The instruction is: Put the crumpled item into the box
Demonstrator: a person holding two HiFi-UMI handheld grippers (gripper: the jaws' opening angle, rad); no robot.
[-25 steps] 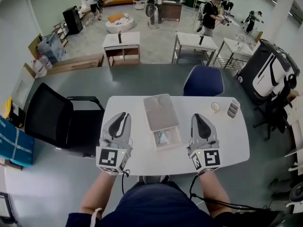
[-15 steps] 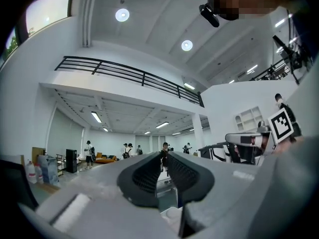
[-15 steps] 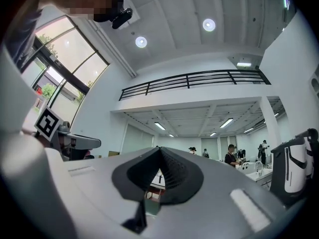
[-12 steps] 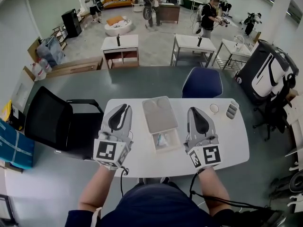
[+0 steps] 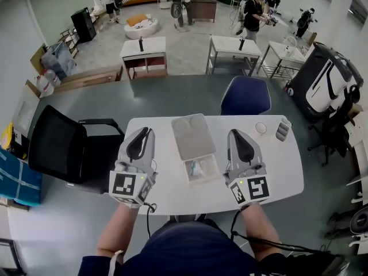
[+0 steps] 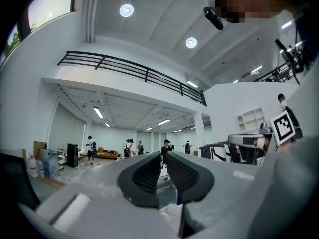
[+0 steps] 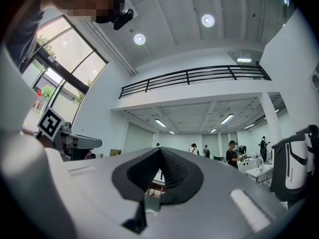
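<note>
Presently the crumpled item (image 5: 198, 168), pale and wrinkled, lies inside the open box (image 5: 201, 179) on the white bench (image 5: 282, 165), midway between my 2 grippers. The box is rectangular and matte grey, its long axis running away from me. Right gripper (image 5: 236, 134): fingers pressed together, empty. Left gripper (image 5: 146, 131): fingers a slit apart, empty.

No readable text, no labels (anywhere)
</note>
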